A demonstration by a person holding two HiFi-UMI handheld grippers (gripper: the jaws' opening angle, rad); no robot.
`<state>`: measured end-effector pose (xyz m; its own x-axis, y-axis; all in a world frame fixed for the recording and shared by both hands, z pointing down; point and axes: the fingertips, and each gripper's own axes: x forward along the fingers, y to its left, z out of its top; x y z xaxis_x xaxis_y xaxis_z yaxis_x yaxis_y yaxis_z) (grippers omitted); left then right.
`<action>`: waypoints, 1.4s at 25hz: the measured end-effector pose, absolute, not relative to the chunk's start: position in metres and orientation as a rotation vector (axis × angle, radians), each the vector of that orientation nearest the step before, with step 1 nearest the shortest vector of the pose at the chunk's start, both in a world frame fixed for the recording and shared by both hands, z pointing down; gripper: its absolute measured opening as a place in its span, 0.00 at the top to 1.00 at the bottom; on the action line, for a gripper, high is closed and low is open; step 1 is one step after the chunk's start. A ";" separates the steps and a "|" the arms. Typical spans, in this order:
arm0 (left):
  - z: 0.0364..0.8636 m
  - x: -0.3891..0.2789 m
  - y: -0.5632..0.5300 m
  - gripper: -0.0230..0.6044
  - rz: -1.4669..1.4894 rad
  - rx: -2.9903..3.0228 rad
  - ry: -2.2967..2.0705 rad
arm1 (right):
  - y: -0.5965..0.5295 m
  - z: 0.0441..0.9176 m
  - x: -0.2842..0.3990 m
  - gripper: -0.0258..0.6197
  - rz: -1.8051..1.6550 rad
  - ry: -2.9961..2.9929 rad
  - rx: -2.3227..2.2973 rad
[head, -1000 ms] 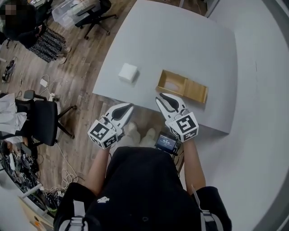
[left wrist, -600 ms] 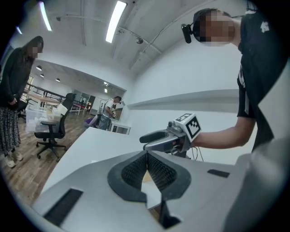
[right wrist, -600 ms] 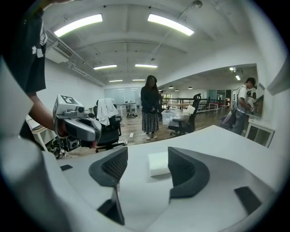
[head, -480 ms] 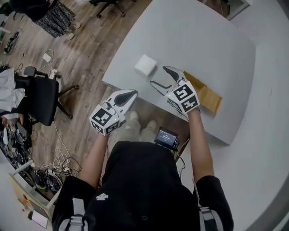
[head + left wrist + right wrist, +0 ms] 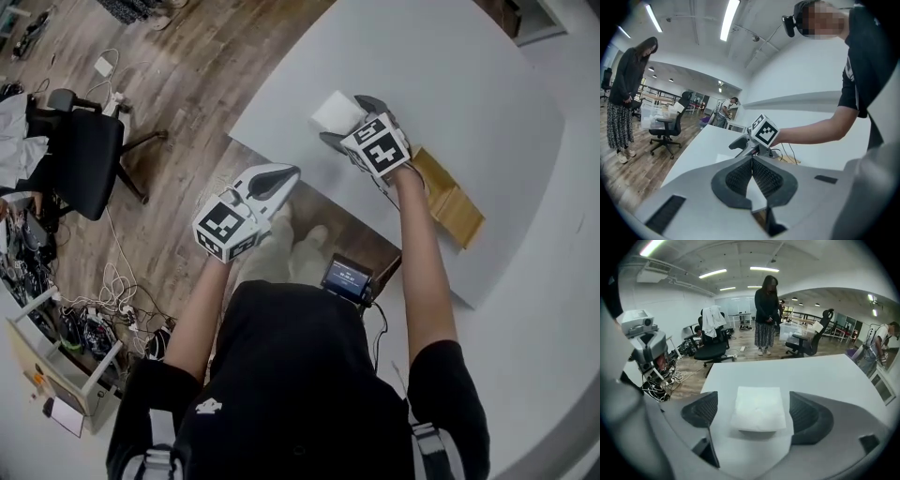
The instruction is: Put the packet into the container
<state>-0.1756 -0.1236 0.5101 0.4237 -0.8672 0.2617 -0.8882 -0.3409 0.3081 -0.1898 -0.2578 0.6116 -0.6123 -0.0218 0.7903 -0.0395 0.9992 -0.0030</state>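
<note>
The white square packet lies flat on the white table near its left edge. My right gripper reaches over the table with its jaws opening, one on each side of the packet. In the right gripper view the packet sits between the dark pads with a gap on both sides. The shallow wooden container stands behind that hand, near the front edge. My left gripper hovers off the table's edge over the floor, shut and empty.
A black office chair and loose cables are on the wooden floor to the left. A small screen hangs at my waist. A person stands beyond the table's far end among more chairs.
My right gripper has moved forward and left from beside the container to the packet, and its jaws have spread from shut to wide. The left gripper stays shut near the table edge.
</note>
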 end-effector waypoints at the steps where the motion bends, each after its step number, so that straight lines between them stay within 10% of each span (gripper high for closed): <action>1: 0.515 -0.177 -0.124 0.95 0.080 2.275 -1.490 | -0.261 0.620 -0.192 0.26 0.024 -2.208 0.044; 19: 0.532 -0.203 -0.120 0.95 0.028 2.220 -1.501 | -0.266 0.678 -0.206 0.23 -0.025 -1.996 -0.029; 35: 0.493 -0.150 -0.153 0.95 0.012 2.394 -1.352 | -0.277 0.556 -0.130 0.24 -0.048 -2.123 0.092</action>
<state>-0.1498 -0.1527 0.4933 0.5351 -0.8220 0.1951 -0.8253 -0.4593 0.3286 -0.1298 -0.2773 0.5555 -0.5241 -0.0850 0.8474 -0.0463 0.9964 0.0713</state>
